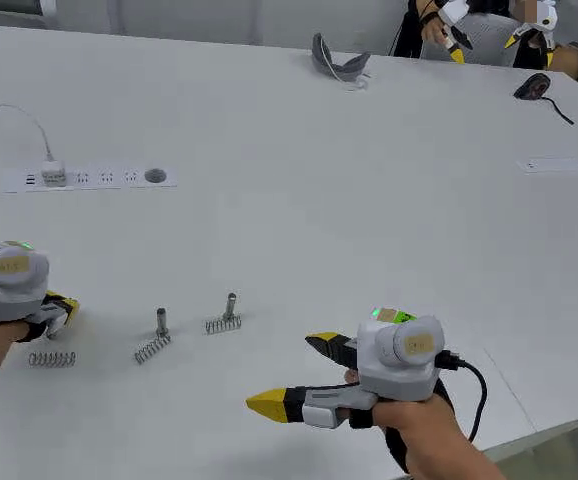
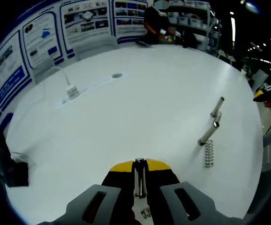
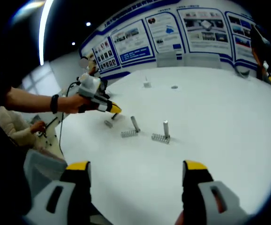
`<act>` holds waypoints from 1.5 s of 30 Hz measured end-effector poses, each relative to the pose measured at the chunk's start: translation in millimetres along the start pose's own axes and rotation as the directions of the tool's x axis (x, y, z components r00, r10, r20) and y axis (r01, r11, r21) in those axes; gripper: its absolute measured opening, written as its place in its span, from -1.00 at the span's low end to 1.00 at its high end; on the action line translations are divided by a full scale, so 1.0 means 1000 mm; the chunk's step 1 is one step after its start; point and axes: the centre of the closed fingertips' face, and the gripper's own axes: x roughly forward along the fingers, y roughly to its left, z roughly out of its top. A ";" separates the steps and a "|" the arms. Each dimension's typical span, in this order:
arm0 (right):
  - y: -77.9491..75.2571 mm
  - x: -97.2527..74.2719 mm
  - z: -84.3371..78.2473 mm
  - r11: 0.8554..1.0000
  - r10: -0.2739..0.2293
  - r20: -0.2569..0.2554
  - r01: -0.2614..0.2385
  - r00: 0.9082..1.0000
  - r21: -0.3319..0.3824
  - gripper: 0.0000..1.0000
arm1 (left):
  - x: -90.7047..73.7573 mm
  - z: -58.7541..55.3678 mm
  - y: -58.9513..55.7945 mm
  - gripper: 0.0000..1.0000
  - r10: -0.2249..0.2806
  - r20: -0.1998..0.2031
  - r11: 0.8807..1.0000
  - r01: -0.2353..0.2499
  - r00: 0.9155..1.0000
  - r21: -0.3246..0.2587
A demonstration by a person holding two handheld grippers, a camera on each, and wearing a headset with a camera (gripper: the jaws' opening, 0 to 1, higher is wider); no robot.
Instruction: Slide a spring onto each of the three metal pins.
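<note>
L gripper pinching a thin metal pin; R gripper hovering, jaws spread wide; spring lying near L.

Bright, even overhead light, soft faint shadows; both gripper views bend strongly at edges.

Springs counted: three, lower left of the head view: left spring, middle spring, right spring. Pins counted: three: left pin and right pin upright; third pin bottom centre of the left gripper view. Tools: two, left tool, right tool.
</note>
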 end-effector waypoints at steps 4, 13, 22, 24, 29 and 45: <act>0.000 0.001 0.000 1.000 -0.001 -0.004 0.001 1.000 -0.003 0.62 | -0.007 0.002 0.001 -0.85 0.006 0.013 1.000 -0.006 1.000 -0.003; -0.001 0.002 0.003 1.000 0.001 -0.002 -0.001 1.000 -0.010 0.62 | -0.016 0.000 0.006 -0.85 0.019 0.030 1.000 -0.018 0.999 -0.012; 0.002 0.002 0.003 1.000 0.004 0.000 -0.004 1.000 -0.012 0.62 | -0.025 -0.005 0.004 -0.85 0.024 0.034 0.999 -0.023 0.999 -0.025; 0.002 0.002 0.002 1.000 0.004 -0.002 -0.005 1.000 -0.012 0.62 | -0.027 -0.006 0.004 -0.85 0.026 0.034 0.999 -0.025 0.999 -0.028; 0.004 0.002 0.001 1.000 0.008 -0.001 -0.008 1.000 -0.012 0.62 | -0.031 -0.010 0.001 -0.85 0.021 0.036 0.999 -0.020 0.999 -0.031; 0.008 0.006 0.003 1.000 0.018 -0.002 -0.019 1.000 -0.022 0.63 | -0.035 -0.015 -0.016 -0.85 -0.005 0.039 1.000 0.006 0.999 -0.025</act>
